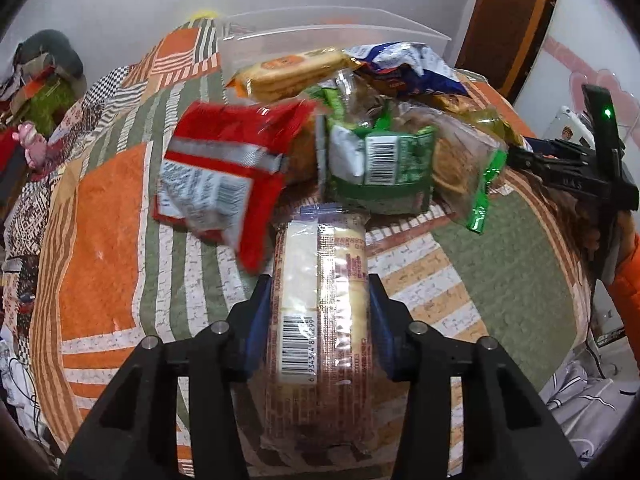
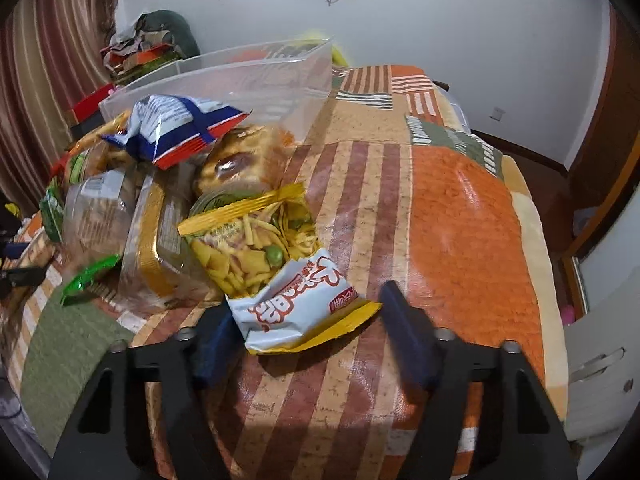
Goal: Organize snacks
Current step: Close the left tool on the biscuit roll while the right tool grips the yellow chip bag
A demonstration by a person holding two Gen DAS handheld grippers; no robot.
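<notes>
Pale biscuit sleeve [image 1: 320, 312], pinched in the left hand-held gripper [image 1: 320, 320], points lengthwise ahead; right hand-held gripper [image 2: 308, 344] spread.

The cracker pack [image 1: 320, 312] carries a barcode with digits near 6 934364 8; other print, including the yellow bag's [image 2: 280, 280] red characters, is unreadable.

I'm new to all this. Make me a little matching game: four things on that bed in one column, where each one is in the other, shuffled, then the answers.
Things
1. long biscuit sleeve
2. yellow-edged snack-mix bag
3. clear plastic bin
4. blue-and-white packet

Places
A. behind the snack pile, at the far end
B. clamped between the left gripper's fingers
C. on top of the pile
D. lying on the blanket, its end between the open right gripper's fingers

Pairs: 1-B, 2-D, 3-A, 4-C
</notes>
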